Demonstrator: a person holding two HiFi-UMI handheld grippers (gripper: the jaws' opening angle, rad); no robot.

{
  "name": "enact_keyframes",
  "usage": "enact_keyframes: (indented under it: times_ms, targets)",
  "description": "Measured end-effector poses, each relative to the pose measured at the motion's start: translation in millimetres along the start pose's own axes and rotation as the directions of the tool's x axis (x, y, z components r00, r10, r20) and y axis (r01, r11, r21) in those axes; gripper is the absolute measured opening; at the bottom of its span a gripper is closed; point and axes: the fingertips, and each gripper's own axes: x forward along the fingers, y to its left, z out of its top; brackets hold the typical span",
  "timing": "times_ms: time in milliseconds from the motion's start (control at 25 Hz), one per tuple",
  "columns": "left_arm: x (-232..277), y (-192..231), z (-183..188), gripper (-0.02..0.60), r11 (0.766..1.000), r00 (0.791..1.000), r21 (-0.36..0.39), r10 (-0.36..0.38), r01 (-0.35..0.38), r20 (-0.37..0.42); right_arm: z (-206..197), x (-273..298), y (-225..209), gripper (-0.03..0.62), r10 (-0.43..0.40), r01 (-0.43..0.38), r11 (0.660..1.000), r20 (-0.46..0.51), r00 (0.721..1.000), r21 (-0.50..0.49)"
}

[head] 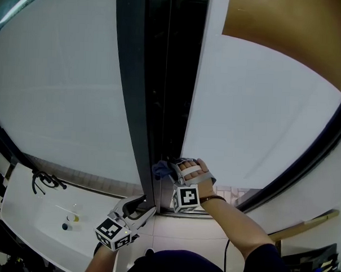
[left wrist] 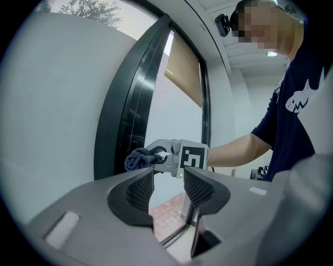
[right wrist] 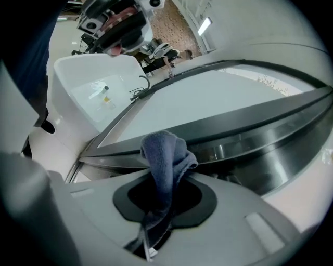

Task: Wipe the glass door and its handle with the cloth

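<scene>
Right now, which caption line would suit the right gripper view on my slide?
Right gripper shut on the blue cloth, in front of the dark door frame.

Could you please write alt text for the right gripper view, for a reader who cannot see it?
The right tool grips a bunched blue cloth at the dark door frame, with pale glass beyond it.

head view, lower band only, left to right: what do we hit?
black cable → left gripper, open with nothing between its jaws → blue cloth → right gripper, shut on the cloth → person's forearm
</scene>
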Motion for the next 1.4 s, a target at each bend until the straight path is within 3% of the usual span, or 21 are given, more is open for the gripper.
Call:
enact_keyframes:
  times_ms: [200,360,440,520,600,680,760,840,920,1120,1320,1400]
  targets:
    - [-7.0,6.8,-6.0,0.173,1.000,1.000,-0.007,0.007,-0.007,-0.001,-33.6,-9.2,13.2,0.058,0.016,-0.016,1.000,-0.053,0.998,-0.001]
    - [-2.2,5.9,-5.0,0.173,1.000,1.000,-0.002,-0.012,0.012,0.002,-67.2,-21.1,22.2,0.058,0.036,-0.029,0.998,-0.121,0.992,0.060]
    - [0.6,3.2,-4.9,0.173,1.000,1.000,0.002,-0.024,0.024,0.002,-80.6,-26.5,27.3,0.057,0.051,-0.031,0.990,-0.142,0.989,0.138]
    - [2.6,0.2,-4.4,0.173,0.999,0.999,0.005,-0.033,0.033,-0.001,-87.1,-32.9,37.9,0.058,0.099,-0.058,0.953,-0.126,0.987,0.298]
    - [2.9,-1.5,-2.9,0.173,0.999,0.999,0.005,-0.037,0.037,-0.004,-87.3,-35.0,59.4,0.058,0.185,-0.124,0.858,-0.074,0.980,0.498]
    - [1.7,-0.3,-3.8,0.173,0.999,0.999,0.004,-0.036,0.036,-0.008,-84.8,-28.5,81.1,0.058,0.259,-0.187,0.721,-0.009,0.966,0.667]
    - [-0.1,2.4,-6.6,0.173,0.999,0.999,0.003,-0.034,0.034,-0.012,-79.8,-15.5,90.2,0.058,0.287,-0.218,0.585,0.051,0.957,0.781]
    - [-2.5,4.2,-8.1,0.173,1.000,0.999,0.002,-0.028,0.028,-0.015,-71.3,-0.2,87.5,0.058,0.277,-0.232,0.475,0.106,0.955,0.849]
    - [-5.5,4.5,-8.8,0.172,1.000,1.000,0.001,-0.022,0.022,-0.016,-62.2,14.6,78.5,0.058,0.248,-0.236,0.398,0.144,0.958,0.886]
    - [-15.7,5.2,-13.5,0.172,1.000,1.000,-0.011,-0.007,0.007,-0.017,-48.0,37.3,41.2,0.057,0.133,-0.223,0.254,0.194,0.972,0.941]
    - [-21.5,11.1,-13.7,0.172,1.000,0.999,-0.020,0.023,-0.024,-0.026,-46.0,49.3,16.3,0.057,0.026,-0.231,0.009,0.230,0.973,0.973]
    - [-20.6,10.8,-15.3,0.172,0.999,0.999,-0.022,0.023,-0.024,-0.024,-50.0,49.3,15.0,0.057,-0.002,-0.237,-0.050,0.238,0.971,0.970]
